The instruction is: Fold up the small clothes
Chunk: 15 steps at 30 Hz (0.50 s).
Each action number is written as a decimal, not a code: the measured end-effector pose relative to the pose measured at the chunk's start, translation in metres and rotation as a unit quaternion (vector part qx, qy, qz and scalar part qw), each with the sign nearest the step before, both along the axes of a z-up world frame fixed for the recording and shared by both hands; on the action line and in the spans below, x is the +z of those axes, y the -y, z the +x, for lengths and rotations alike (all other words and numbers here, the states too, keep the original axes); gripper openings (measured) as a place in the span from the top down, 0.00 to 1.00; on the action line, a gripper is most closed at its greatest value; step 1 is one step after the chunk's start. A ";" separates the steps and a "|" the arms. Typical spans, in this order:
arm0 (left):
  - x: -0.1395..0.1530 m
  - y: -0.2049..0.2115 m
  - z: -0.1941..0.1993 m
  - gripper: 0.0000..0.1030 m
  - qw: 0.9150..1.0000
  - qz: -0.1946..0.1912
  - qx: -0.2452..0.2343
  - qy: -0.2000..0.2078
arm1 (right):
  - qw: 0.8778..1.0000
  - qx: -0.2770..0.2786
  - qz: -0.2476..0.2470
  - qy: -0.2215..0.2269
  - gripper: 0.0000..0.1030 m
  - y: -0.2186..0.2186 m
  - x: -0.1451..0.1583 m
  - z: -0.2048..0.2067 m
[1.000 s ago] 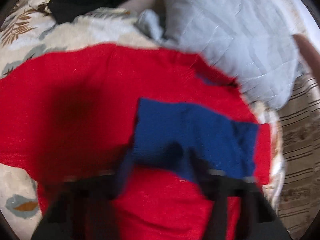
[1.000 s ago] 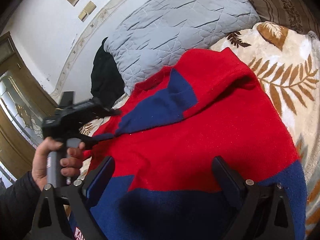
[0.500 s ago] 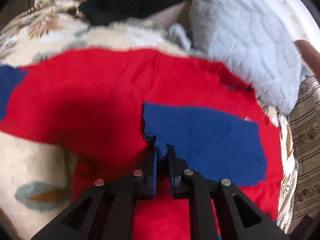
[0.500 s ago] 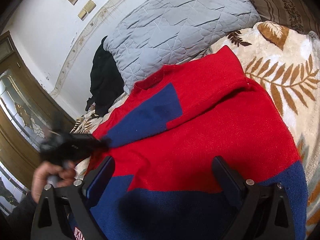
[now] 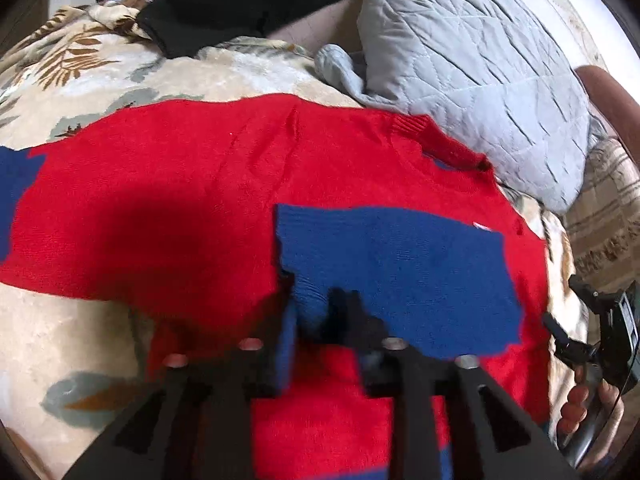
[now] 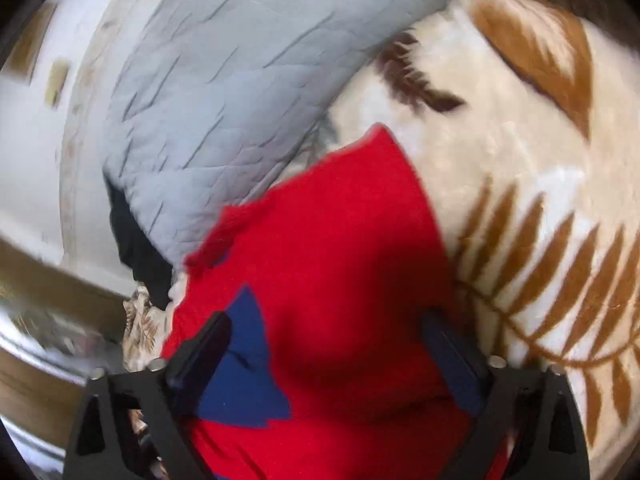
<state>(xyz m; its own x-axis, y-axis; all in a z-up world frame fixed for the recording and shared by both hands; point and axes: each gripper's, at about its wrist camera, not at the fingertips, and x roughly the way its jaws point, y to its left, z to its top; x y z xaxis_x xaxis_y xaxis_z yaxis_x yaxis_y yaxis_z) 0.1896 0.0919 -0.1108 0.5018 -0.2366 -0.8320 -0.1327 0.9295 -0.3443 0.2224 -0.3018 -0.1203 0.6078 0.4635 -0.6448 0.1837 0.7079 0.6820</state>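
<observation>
Left wrist view: the left tongs (image 5: 312,312) sit at the blue cuff (image 5: 308,300), blurred, so I cannot tell whether they pinch it. The sleeve (image 5: 396,272) runs rightward across the red sweater (image 5: 180,200), spread on the bed (image 5: 72,344). Right tongs (image 6: 328,360), released, hover above the sweater's shoulder side, the grey pillow (image 6: 224,100) beyond.

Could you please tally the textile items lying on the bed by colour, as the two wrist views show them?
Red and blue: 1, the sweater
Grey: 1, the pillow
Black: 1, the garment
Cream with leaves: 1, the blanket
Total: 4
</observation>
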 end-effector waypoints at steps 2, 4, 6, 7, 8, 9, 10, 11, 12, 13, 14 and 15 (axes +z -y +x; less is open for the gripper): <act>0.020 -0.013 -0.015 0.45 0.999 0.006 0.011 0.037 | 0.999 0.010 -0.019 0.033 0.10 -0.009 0.025 -0.020; 0.035 -0.036 -0.039 0.34 0.997 -0.001 0.029 0.066 | 0.994 0.038 -0.047 0.087 0.09 -0.028 0.046 -0.057; 0.042 -0.069 -0.066 0.33 0.995 -0.025 0.055 0.082 | 0.988 0.075 -0.071 0.115 0.08 -0.050 0.052 -0.103; 0.043 -0.091 -0.080 0.33 0.992 -0.038 0.078 0.088 | 0.985 0.094 -0.079 0.122 0.08 -0.061 0.048 -0.123; 0.042 -0.116 -0.094 0.33 0.989 -0.049 0.105 0.094 | 0.983 0.105 -0.083 0.123 0.08 -0.068 0.045 -0.135; 0.041 -0.136 -0.104 0.33 0.985 -0.054 0.128 0.097 | 0.981 0.122 -0.093 0.120 0.08 -0.081 0.035 -0.153; 0.038 -0.156 -0.112 0.33 0.981 -0.059 0.154 0.100 | 0.980 0.127 -0.103 0.118 0.08 -0.089 0.029 -0.162; 0.033 -0.186 -0.119 0.33 0.975 -0.068 0.188 0.096 | 0.977 0.130 -0.121 0.114 0.08 -0.097 0.020 -0.172; 0.029 -0.206 -0.123 0.33 0.970 -0.079 0.210 0.090 | 0.975 0.137 -0.135 0.108 0.08 -0.102 0.012 -0.177; 0.024 -0.230 -0.125 0.33 0.963 -0.096 0.238 0.085 | 0.973 0.144 -0.148 0.102 0.08 -0.108 0.006 -0.179; 0.021 -0.247 -0.126 0.33 0.957 -0.107 0.257 0.084 | 0.970 0.145 -0.162 0.109 0.08 -0.114 0.004 -0.182; 0.017 -0.270 -0.126 0.33 0.949 -0.120 0.278 0.085 | 0.969 0.145 -0.167 0.110 0.08 -0.113 0.005 -0.184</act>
